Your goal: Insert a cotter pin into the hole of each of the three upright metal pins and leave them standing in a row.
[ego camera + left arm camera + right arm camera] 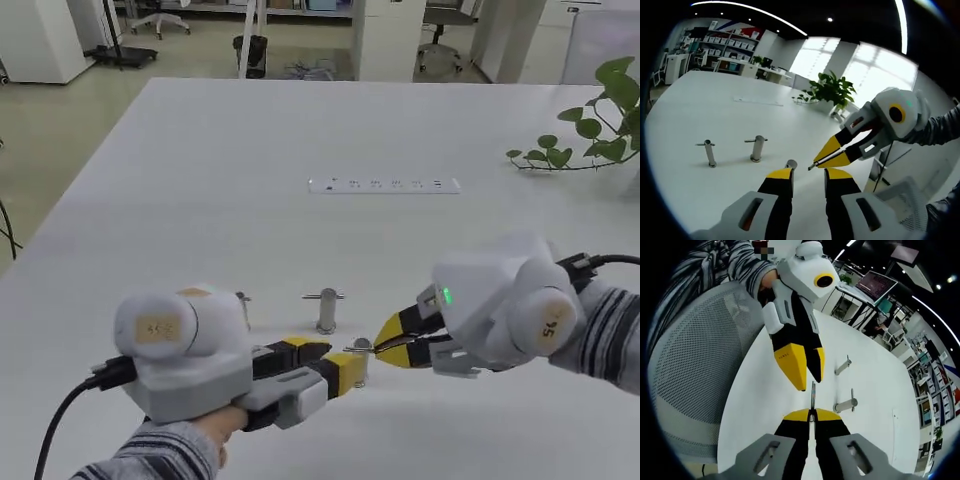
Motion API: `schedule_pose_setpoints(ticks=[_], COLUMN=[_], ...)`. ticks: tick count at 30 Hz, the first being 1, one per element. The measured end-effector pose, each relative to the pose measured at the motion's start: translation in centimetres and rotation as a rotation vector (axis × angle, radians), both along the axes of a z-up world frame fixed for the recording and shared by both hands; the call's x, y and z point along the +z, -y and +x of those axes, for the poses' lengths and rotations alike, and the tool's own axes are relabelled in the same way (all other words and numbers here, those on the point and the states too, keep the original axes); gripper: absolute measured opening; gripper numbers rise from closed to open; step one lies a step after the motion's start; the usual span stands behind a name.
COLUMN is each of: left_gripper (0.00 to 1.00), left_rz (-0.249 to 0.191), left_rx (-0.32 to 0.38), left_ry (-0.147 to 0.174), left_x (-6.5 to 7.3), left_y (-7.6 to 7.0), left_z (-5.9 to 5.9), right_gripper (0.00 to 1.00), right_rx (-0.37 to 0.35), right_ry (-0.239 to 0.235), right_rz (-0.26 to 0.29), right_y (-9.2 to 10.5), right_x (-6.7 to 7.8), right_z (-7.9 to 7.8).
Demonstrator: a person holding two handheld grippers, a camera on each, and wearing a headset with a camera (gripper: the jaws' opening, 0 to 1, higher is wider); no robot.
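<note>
Right gripper [812, 415], clamped on a thin steel cotter pin [812, 396], is aiming it at the nearest upright silver metal pin [791, 164], which the part-open left gripper [807, 172] is flanking, likely to steady it

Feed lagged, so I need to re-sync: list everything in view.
table: one, white, under everything.
pins: three, metal, upright in a row; third nearest.
cotter pins: three, metal; two through pins, one held.
power strip: one, white, mid-table.
plant: one, green, far right edge.
chairs: two, on the floor beyond the table.
left gripper: yellow-black jaws, open by the third pin.
right gripper: yellow-black jaws, shut on a cotter pin.
</note>
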State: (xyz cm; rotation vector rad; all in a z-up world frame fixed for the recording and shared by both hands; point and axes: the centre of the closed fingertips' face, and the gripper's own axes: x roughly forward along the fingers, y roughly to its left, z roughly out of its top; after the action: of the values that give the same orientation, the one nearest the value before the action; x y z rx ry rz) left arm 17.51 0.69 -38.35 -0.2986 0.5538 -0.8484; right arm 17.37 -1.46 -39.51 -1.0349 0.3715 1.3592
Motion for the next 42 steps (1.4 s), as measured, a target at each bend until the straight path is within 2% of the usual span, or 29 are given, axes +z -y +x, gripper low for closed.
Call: schedule_pose_setpoints(ticks=[8, 16, 21, 26, 27, 32, 35, 39, 40, 42], left_gripper=[0.1, 0.01, 0.0, 0.0, 0.0, 0.0, 0.0, 0.0, 0.0, 0.0], left_rz=[-0.075, -0.095, -0.118, -0.092, -0.073, -0.026, 0.005, -0.001, 0.003, 0.014], left_rx=[0.022, 0.018, 0.018, -0.012, -0.031, -0.082, -0.125, -0.152, -0.176, -0.201], left_ry=[-0.046, -0.061, -0.062, -0.026, -0.005, 0.042, 0.085, 0.127, 0.153, 0.171], left_x=[0.3, 0.4, 0.7, 0.7, 0.7, 0.7, 0.7, 1.1, 1.3, 1.3], left_y=[0.0, 0.2, 0.5, 0.5, 0.6, 0.6, 0.7, 0.9, 1.1, 1.3], left_z=[-0.3, -0.4, -0.4, -0.5, -0.6, -0.9, -1.2, -1.5, -1.7, -2.1], right_gripper=[0.0, 0.0, 0.0, 0.0, 0.0, 0.0, 0.0, 0.02, 0.02, 0.02], right_rx=[0.018, 0.015, 0.009, 0.006, 0.004, -0.004, -0.025, -0.043, -0.047, -0.052], right_ry=[0.006, 0.001, 0.004, -0.006, -0.013, -0.037, -0.075, -0.124, -0.137, -0.152], right_rz=[0.02, 0.04, 0.044, 0.048, 0.051, 0.051, 0.065, 0.078, 0.08, 0.091], right_y=[-0.9, -1.4, -1.4, -1.3, -1.3, -1.1, -0.9, -0.7, -0.6, -0.6], right_x=[0.5, 0.8, 1.0, 1.1, 1.0, 0.7, 0.6, 0.3, 0.2, 0.2], right_z=[-0.8, -0.9, -0.7, -0.7, -0.7, -0.9, -0.9, -1.1, -1.2, -1.4])
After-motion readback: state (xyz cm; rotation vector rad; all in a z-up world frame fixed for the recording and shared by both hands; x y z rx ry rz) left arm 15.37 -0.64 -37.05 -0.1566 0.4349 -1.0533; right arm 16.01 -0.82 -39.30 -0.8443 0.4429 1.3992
